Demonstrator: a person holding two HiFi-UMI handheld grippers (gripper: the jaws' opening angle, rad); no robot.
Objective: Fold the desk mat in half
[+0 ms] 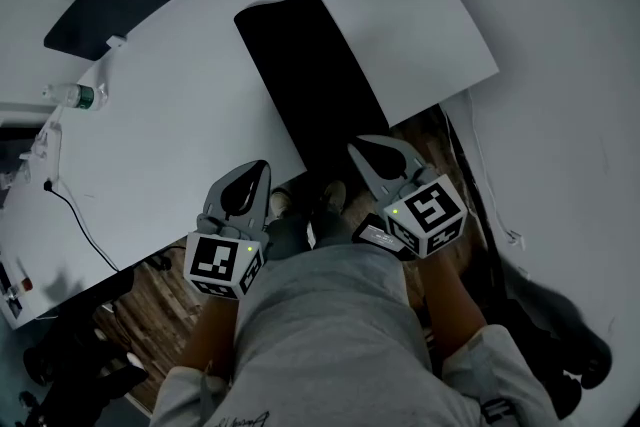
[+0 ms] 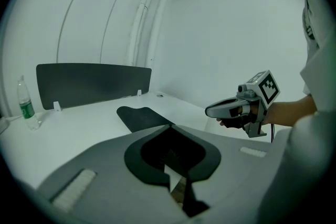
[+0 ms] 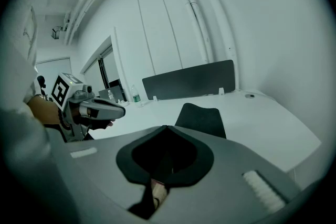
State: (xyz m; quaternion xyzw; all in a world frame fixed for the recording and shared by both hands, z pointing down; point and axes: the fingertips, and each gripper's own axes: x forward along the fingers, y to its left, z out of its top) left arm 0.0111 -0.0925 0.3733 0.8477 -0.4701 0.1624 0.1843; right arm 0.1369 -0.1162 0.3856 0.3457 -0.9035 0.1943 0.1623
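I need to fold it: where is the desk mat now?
In the head view the desk mat lies flat on the white desk, centre, near end at the front edge by the right gripper.

Desk [image 1: 170, 115] open around mat [image 1: 310, 80]; bottle [image 1: 75, 96] far left.

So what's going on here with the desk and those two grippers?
A person stands at a white desk, holding a two-jaw gripper in each hand. A black desk mat lies flat and unfolded on it, its near end at the front edge. The left gripper and right gripper hover by that end, both shut and empty. The fold hasn't started.
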